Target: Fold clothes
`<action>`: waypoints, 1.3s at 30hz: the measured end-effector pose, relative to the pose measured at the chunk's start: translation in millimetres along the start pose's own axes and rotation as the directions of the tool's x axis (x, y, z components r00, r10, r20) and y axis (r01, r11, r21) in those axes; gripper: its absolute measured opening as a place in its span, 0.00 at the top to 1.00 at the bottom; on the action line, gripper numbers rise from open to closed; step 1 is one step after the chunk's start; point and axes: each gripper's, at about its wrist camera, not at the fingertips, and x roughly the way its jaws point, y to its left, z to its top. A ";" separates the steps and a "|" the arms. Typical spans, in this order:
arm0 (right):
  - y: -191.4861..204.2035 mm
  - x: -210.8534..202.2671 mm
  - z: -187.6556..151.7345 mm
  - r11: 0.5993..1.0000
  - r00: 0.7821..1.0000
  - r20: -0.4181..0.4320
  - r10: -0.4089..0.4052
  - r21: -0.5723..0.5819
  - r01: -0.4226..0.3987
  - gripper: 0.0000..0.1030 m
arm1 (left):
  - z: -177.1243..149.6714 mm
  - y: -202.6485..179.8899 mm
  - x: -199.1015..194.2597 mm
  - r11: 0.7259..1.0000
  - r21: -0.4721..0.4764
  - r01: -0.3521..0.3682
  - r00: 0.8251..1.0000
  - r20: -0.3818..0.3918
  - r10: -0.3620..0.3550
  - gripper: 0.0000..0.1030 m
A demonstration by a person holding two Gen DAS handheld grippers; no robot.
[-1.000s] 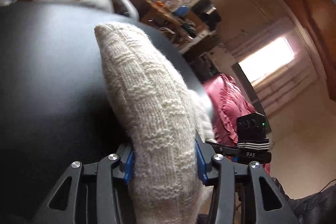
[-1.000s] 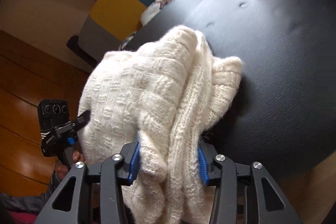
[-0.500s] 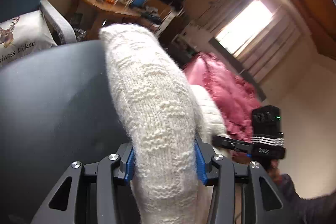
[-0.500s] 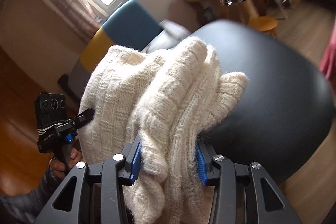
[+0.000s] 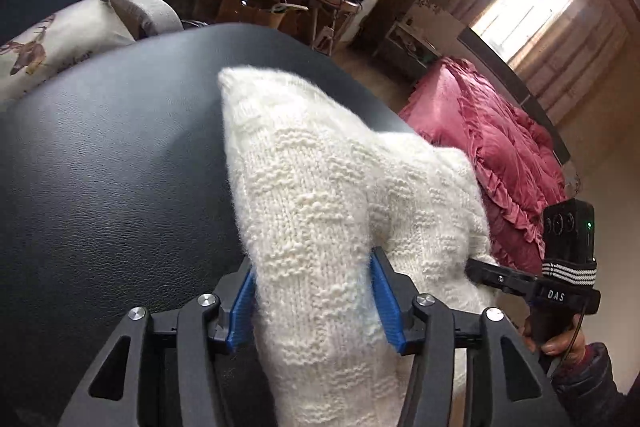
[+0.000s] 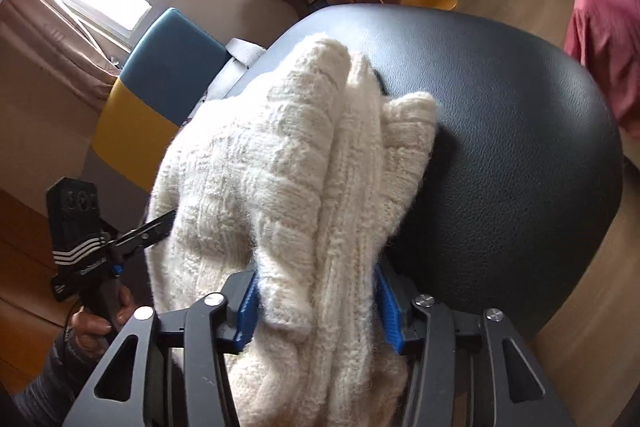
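Your left gripper and right gripper, jaws opening, each straddle cream sweater; bundle's long axis runs straight ahead over black seat.

Both grippers, left and right, have swung across the room, jaws opening; the sweater has sagged toward 3 o'clock.

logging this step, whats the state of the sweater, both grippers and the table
sweater: bunched, draped on the table, held at two spots
left gripper: jaws opening, knit between the pads
right gripper: jaws opening, thick folds between the pads
table: bare black top apart from the sweater
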 end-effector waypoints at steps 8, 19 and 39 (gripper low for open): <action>37.8 -43.5 -8.7 0.979 0.991 0.119 -0.058 -0.185 0.080 0.42 | -16.1 0.2 -51.1 0.998 -0.022 -0.062 0.993 0.102 0.064 0.49; 106.3 -15.5 -55.4 0.914 0.998 0.000 -0.055 -0.403 0.050 0.43 | -53.6 -33.0 -36.7 0.999 0.003 -0.055 0.997 0.056 0.054 0.49; 85.0 -34.3 -81.7 0.954 0.985 0.105 -0.139 -0.254 0.161 0.34 | -71.9 -101.1 -85.5 0.909 0.073 -0.411 0.891 0.244 0.383 0.47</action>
